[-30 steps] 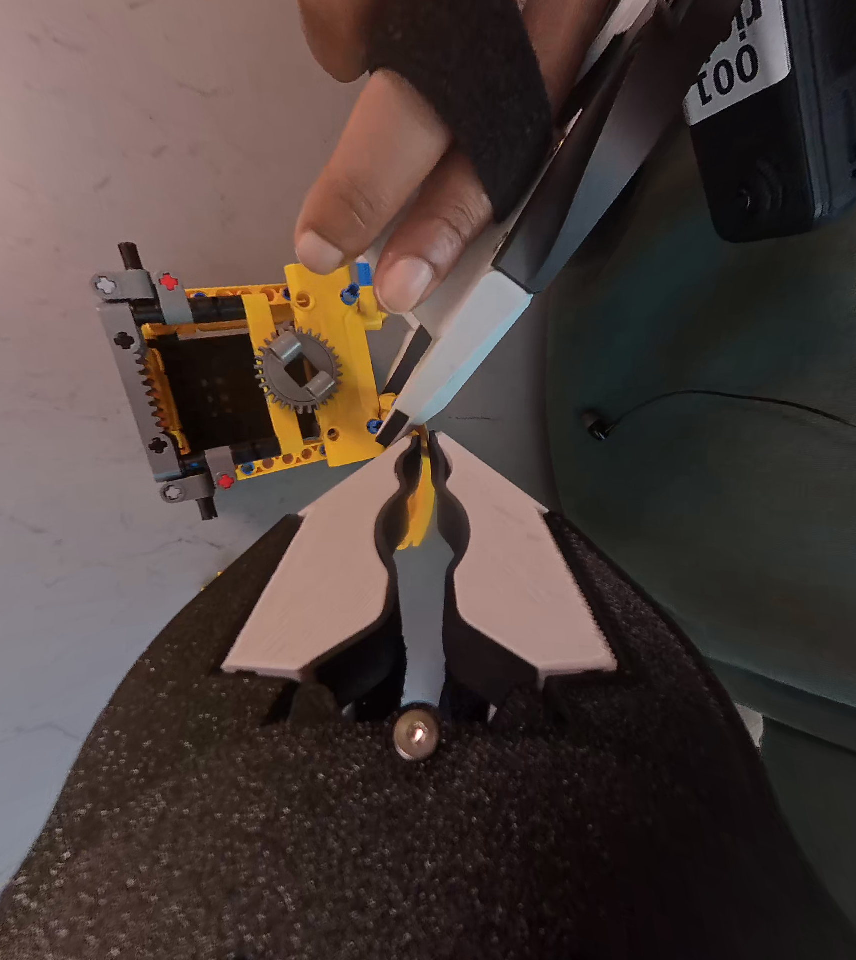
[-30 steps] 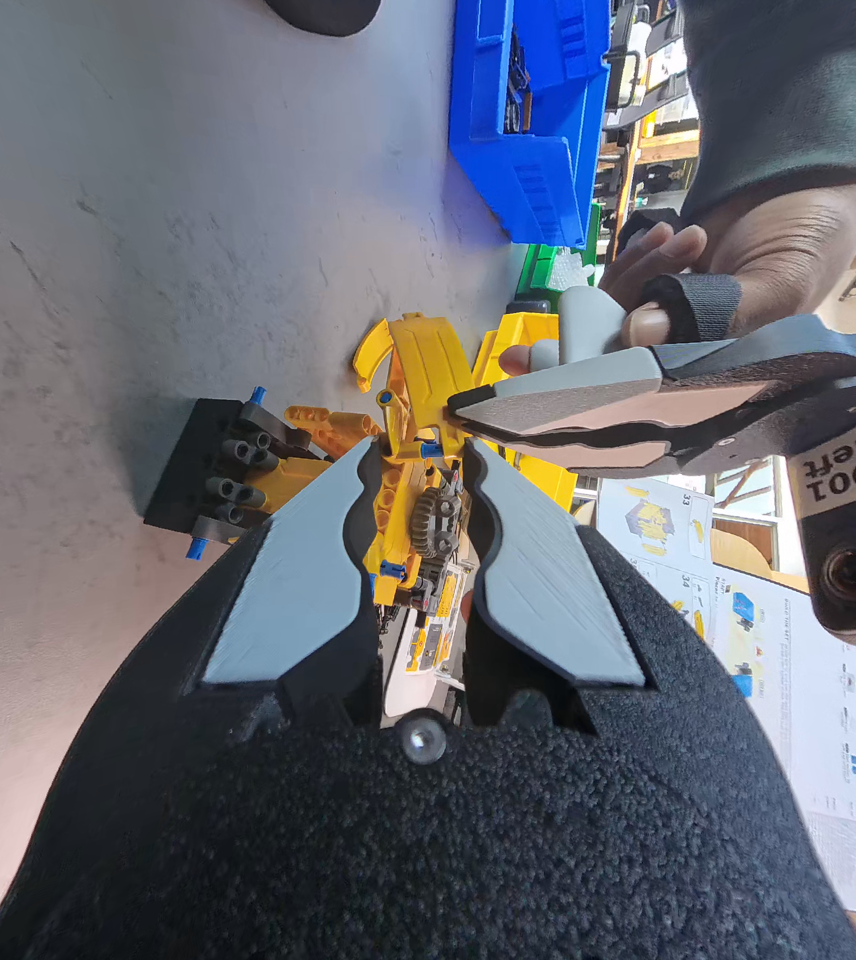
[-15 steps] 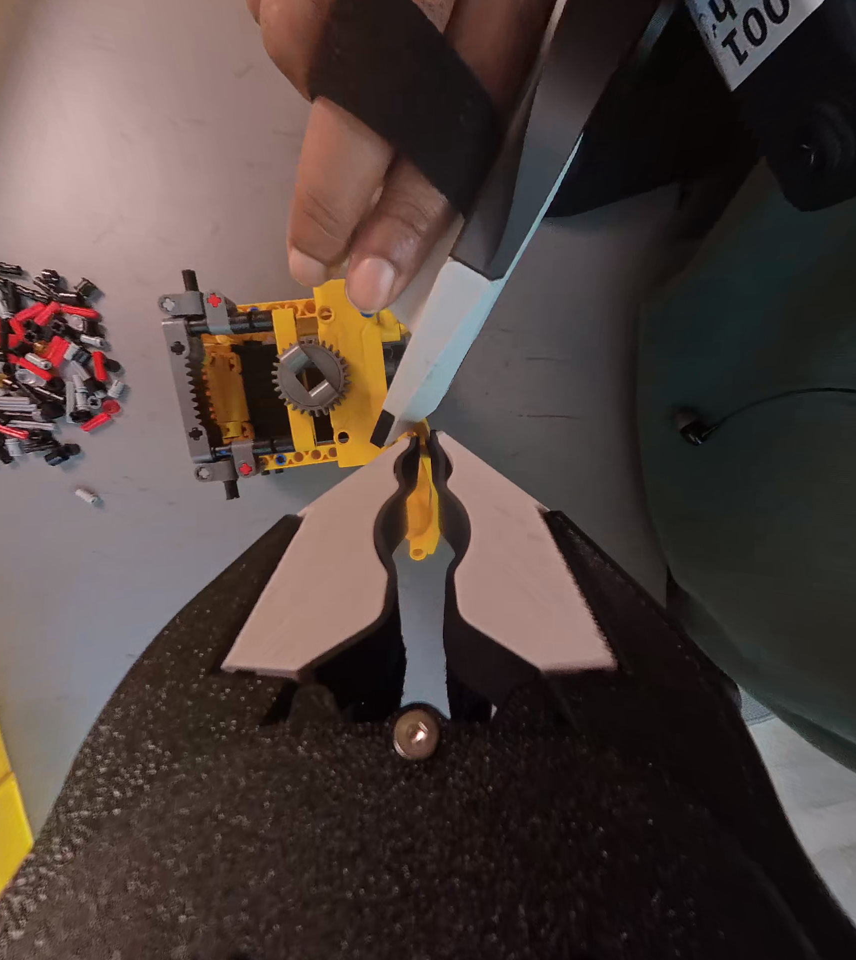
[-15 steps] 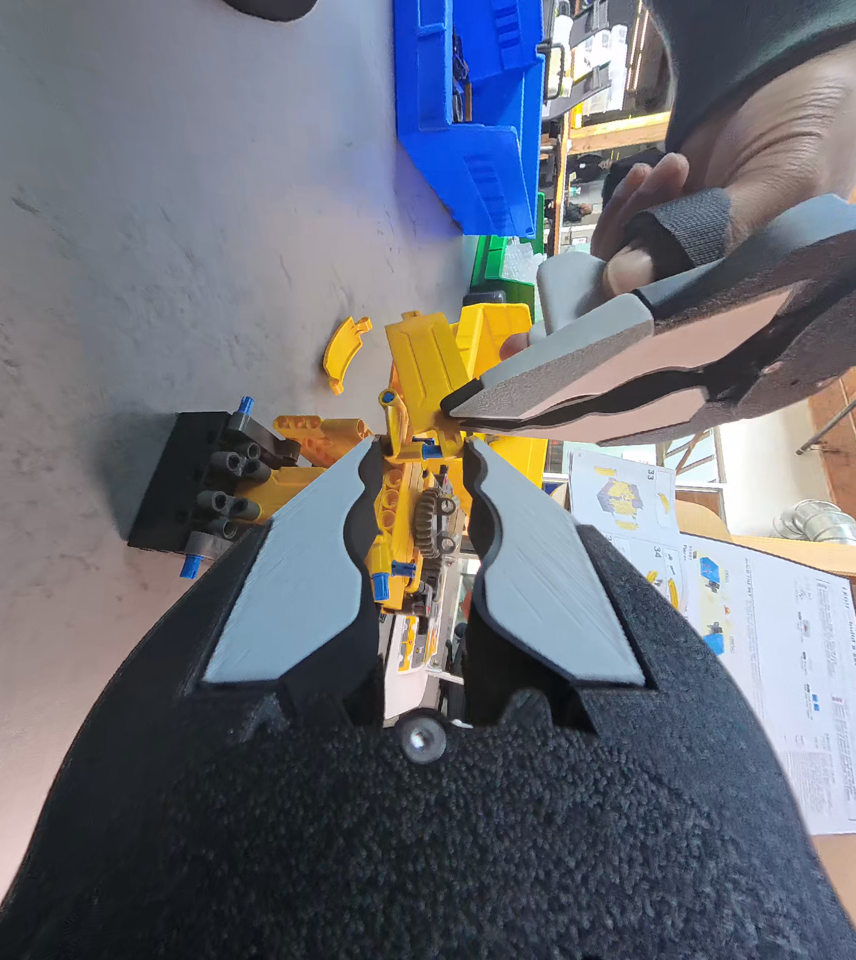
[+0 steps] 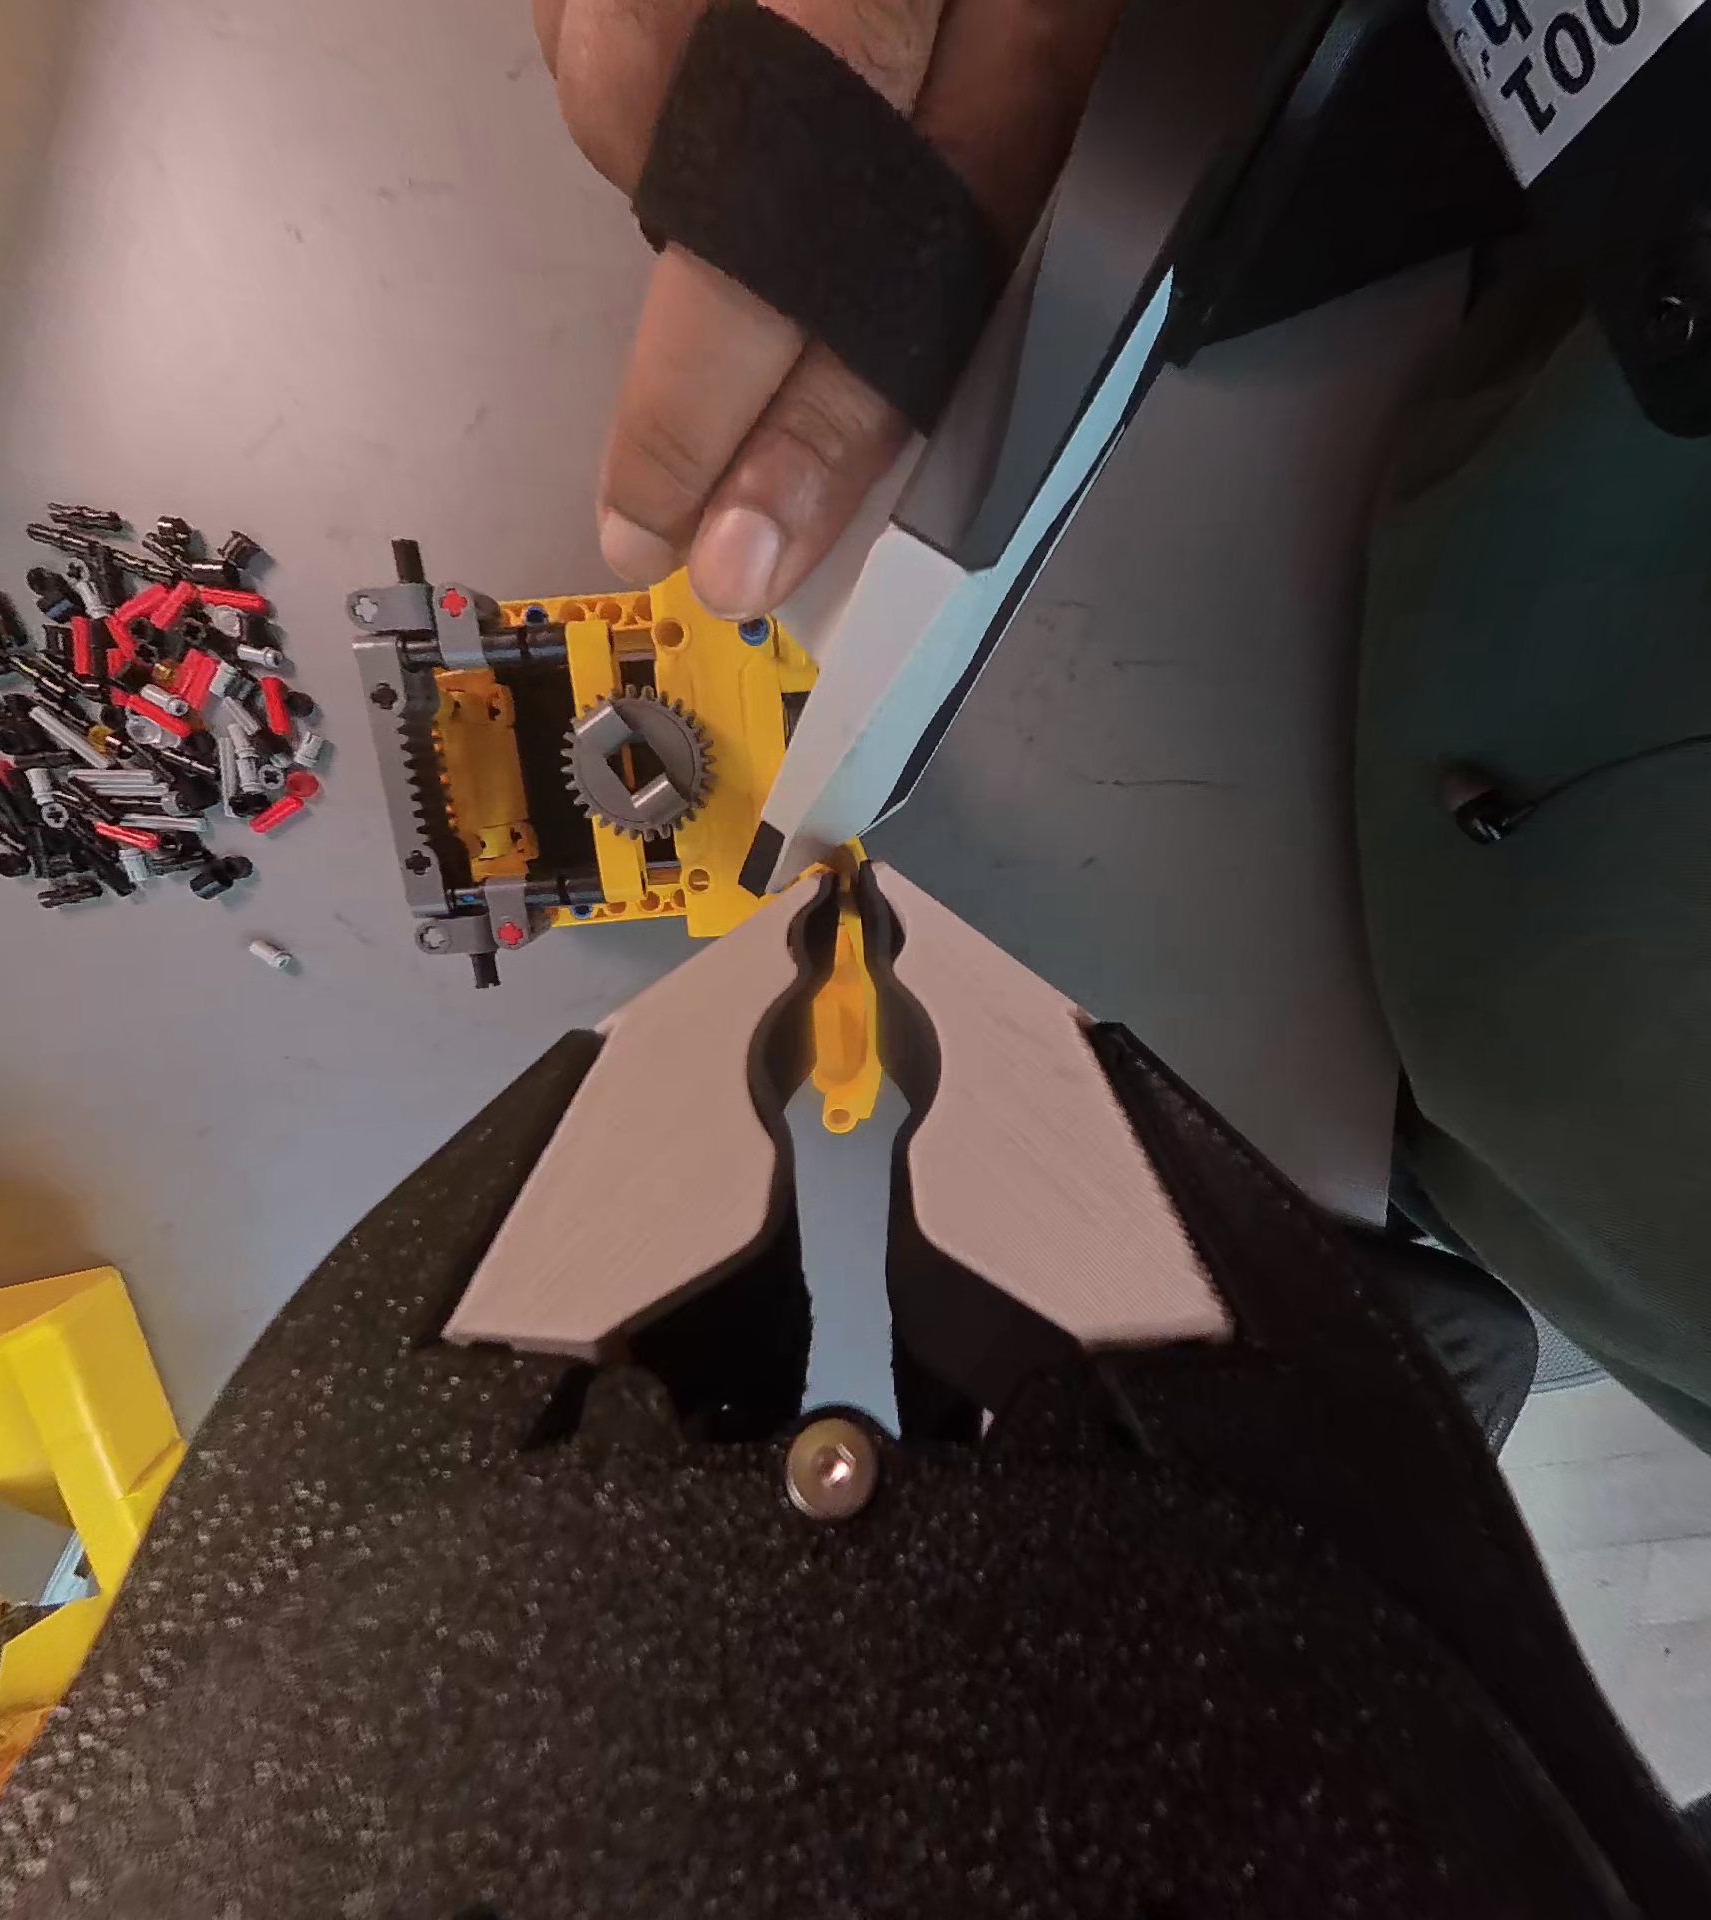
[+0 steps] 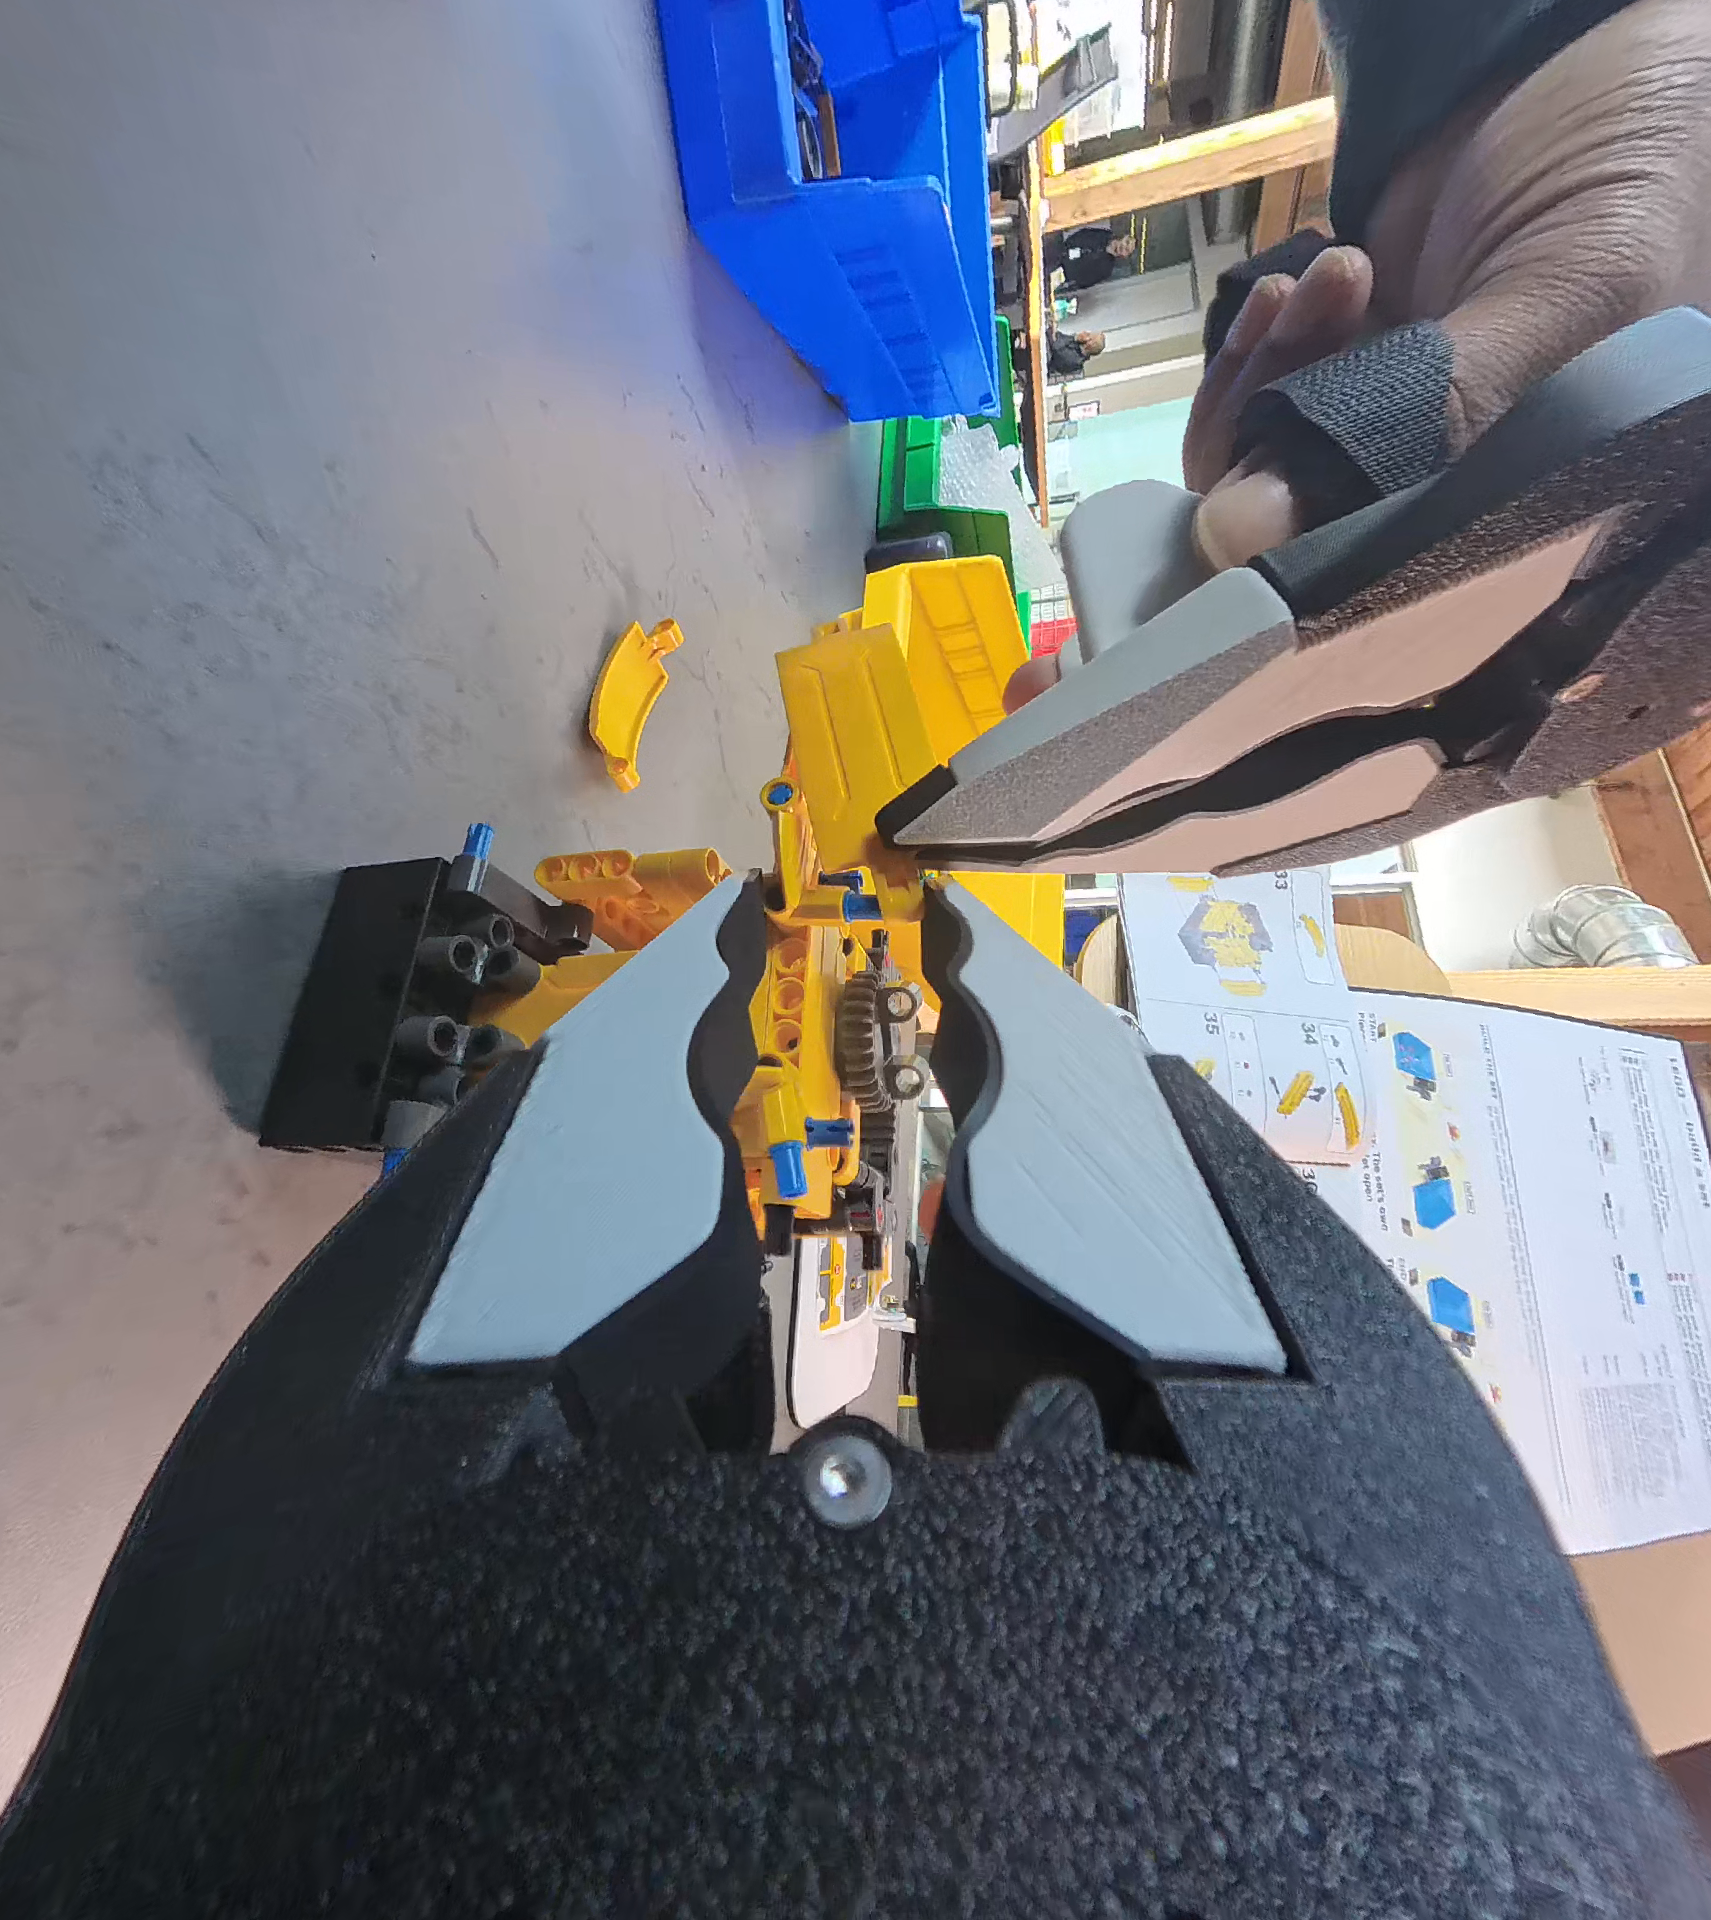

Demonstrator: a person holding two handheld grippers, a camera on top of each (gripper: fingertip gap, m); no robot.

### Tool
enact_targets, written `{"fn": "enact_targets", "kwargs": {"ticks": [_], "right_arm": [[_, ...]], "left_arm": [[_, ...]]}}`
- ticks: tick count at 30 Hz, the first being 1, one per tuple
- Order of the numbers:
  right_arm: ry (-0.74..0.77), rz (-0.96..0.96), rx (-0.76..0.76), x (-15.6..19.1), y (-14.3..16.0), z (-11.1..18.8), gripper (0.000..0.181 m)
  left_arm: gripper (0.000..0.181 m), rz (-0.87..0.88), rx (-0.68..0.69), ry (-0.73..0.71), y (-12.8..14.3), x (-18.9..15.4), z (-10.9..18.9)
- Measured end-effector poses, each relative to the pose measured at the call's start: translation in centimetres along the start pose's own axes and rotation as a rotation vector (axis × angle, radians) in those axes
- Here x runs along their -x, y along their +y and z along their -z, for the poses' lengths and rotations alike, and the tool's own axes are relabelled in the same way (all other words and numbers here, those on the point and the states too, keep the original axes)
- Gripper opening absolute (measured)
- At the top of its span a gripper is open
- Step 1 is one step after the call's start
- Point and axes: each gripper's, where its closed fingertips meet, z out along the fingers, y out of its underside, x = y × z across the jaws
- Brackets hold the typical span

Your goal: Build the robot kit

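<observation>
Yellow brick model (image 5: 622,769), gear (image 5: 638,767) on top, sitting on grey table (image 5: 207,312), clamped by right gripper (image 6: 840,894), jaws closed on the yellow frame. Left gripper (image 5: 843,883) jaws pinched together on small curved yellow piece (image 5: 846,1023), tip touching the model's near corner.

Risks, judged:
- Curved piece held by thin edge only; side load at the corner could twist it out of the jaws.
- Pushing off-axis may rock the model in the right gripper or pop loose the blue pins (image 6: 789,1158).
- Second curved yellow piece (image 6: 631,698) lies loose on the table, near enough to get knocked.

Hard to see:
- Actual mating point hidden behind jaw tips in both views.
- Pin pile (image 5: 118,707), blue bin (image 6: 851,208), instruction sheets (image 6: 1453,1195) partly cut off.
- Depth of right grip unclear.
</observation>
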Motion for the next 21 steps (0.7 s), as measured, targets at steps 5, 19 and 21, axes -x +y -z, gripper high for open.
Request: {"fn": "enact_targets", "kwargs": {"ticks": [5,19,21], "right_arm": [[0.023,-0.014,0.015,0.2,0.1,-0.3,0.022],[-0.053,-0.381,0.069,-0.4,2.0,1.6,0.047],[-0.058,-0.444,0.072,0.0,2.2,1.7,0.043]], "left_arm": [[0.002,-0.047,0.051,-0.049,0.3,0.3,-0.1],[0.006,0.097,-0.318,-0.015,2.3,0.3,-0.4],[0.005,0.134,-0.408,-0.023,2.6,0.3,-0.6]]}}
